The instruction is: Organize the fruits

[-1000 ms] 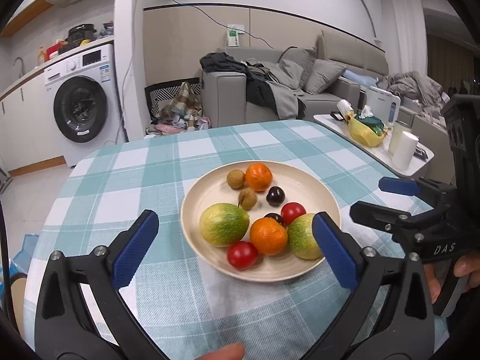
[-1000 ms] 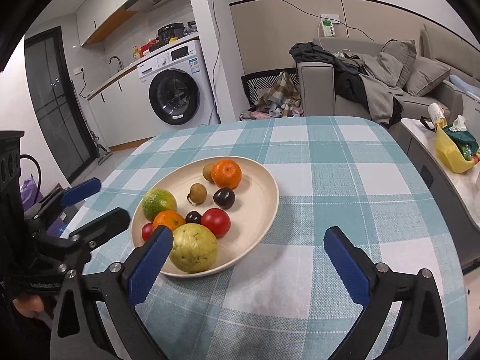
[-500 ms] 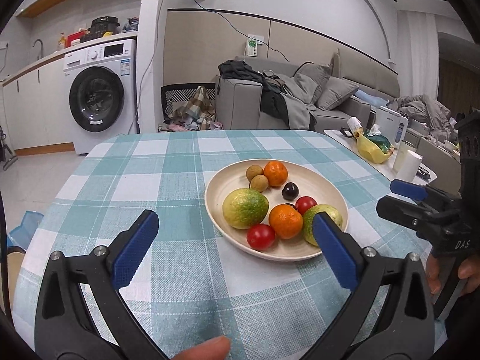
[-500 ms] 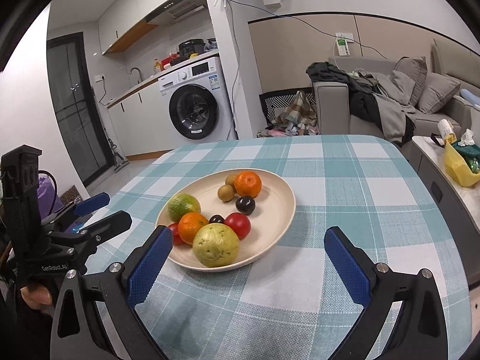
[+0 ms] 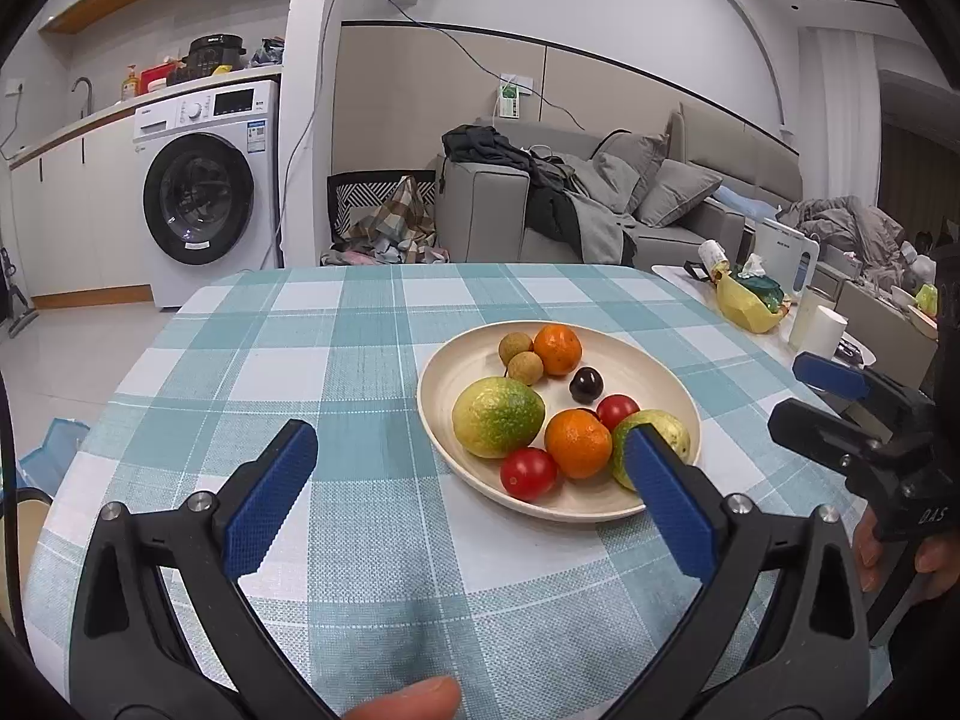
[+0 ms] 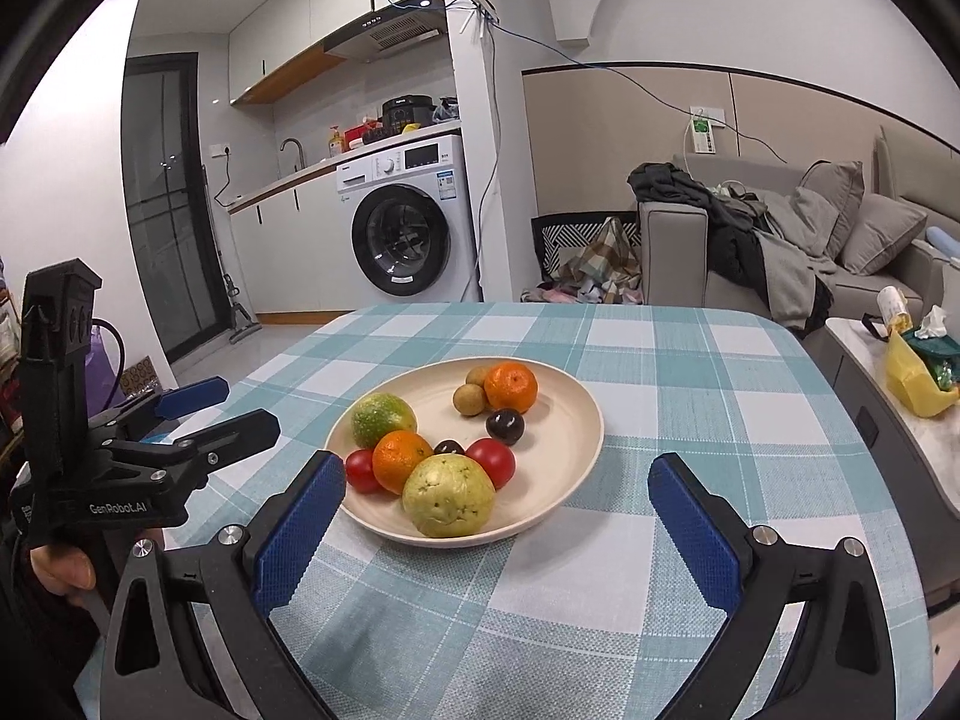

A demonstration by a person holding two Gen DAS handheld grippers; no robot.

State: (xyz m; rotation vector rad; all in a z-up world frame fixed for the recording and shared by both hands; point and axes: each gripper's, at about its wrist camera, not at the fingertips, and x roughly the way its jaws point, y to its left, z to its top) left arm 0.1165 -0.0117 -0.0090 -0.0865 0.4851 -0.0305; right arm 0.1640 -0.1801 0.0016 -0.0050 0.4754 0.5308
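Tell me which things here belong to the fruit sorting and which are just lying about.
Job: plate; two oranges; two tomatoes; guava; green-yellow citrus; two dark plums; two longans.
Lying about: washing machine; sofa; yellow bag; white cup.

L wrist cam: low over near edge of bench (image 5: 372, 324), looks fwd between its own claw (image 5: 474, 486) tips, plate (image 5: 456, 372) right of centre. R wrist cam: same height, further right, plate (image 6: 576, 420) left of centre, close. Both face kitchen/sofa wall. Shared: plate, bench, washer (image 5: 204, 198), sofa (image 6: 840, 252). Each cam sees the other claw at frame edge.
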